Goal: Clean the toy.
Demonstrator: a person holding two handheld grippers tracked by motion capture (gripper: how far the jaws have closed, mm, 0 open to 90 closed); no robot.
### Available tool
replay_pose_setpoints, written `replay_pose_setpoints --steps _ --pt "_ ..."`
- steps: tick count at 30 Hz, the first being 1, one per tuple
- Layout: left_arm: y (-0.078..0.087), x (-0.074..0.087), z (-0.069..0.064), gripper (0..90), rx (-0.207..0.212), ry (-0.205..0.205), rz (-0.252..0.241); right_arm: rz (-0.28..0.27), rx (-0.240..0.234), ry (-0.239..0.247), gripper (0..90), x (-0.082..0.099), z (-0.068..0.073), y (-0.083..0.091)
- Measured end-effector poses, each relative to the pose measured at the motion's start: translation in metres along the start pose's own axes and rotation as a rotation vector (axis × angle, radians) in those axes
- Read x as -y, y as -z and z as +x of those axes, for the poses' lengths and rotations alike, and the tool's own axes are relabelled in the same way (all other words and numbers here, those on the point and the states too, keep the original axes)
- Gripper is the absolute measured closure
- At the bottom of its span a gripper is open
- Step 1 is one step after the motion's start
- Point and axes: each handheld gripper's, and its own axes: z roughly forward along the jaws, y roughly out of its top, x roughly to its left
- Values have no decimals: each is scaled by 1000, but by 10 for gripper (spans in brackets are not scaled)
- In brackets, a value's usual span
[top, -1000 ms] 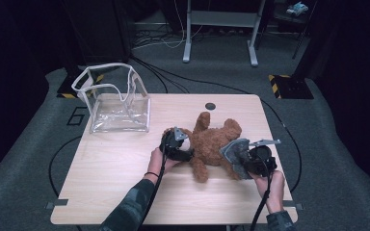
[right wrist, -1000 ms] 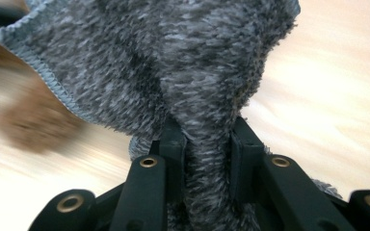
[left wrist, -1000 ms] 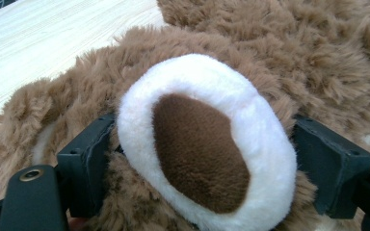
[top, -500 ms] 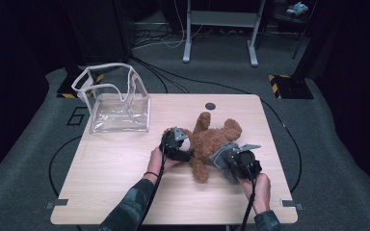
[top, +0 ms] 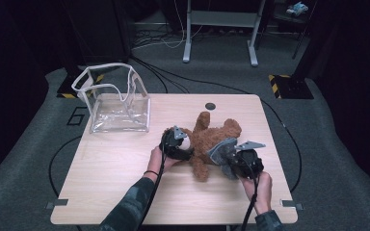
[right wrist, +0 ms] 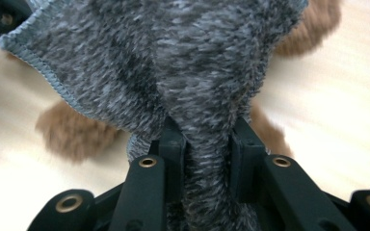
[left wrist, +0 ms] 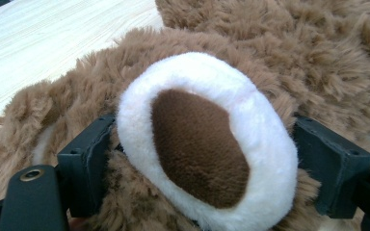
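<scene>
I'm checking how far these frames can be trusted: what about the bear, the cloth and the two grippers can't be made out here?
- Teddy bear: its face is covered in the high view by the left gripper.
- Grey cloth: cut off by the top edge of the right gripper view; its full shape is unclear.
- Right gripper: the cloth hides its pad faces.
- Clear bag: too small in the high view to tell whether anything is inside.

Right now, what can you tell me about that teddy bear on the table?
The teddy bear is brown, shaggy plush with a white muzzle bearing a dark brown nose patch. It lies flat on the pale wooden table, limbs spread. The left gripper clamps its muzzle between black jaws. The right gripper pinches a grey fuzzy cloth with a stitched edge, held against the bear's lower half. Whether the cloth is clothing already on the bear, I cannot tell.
</scene>
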Motion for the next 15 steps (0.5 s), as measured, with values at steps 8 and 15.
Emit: replay_pose_setpoints --steps 8,15 --pt "-1 0 0 180 6 2 -4 107 45 -22 720 33 -13 -30" --pt "-2 -4 3 180 13 15 11 49 4 -46 718 29 -13 -7"
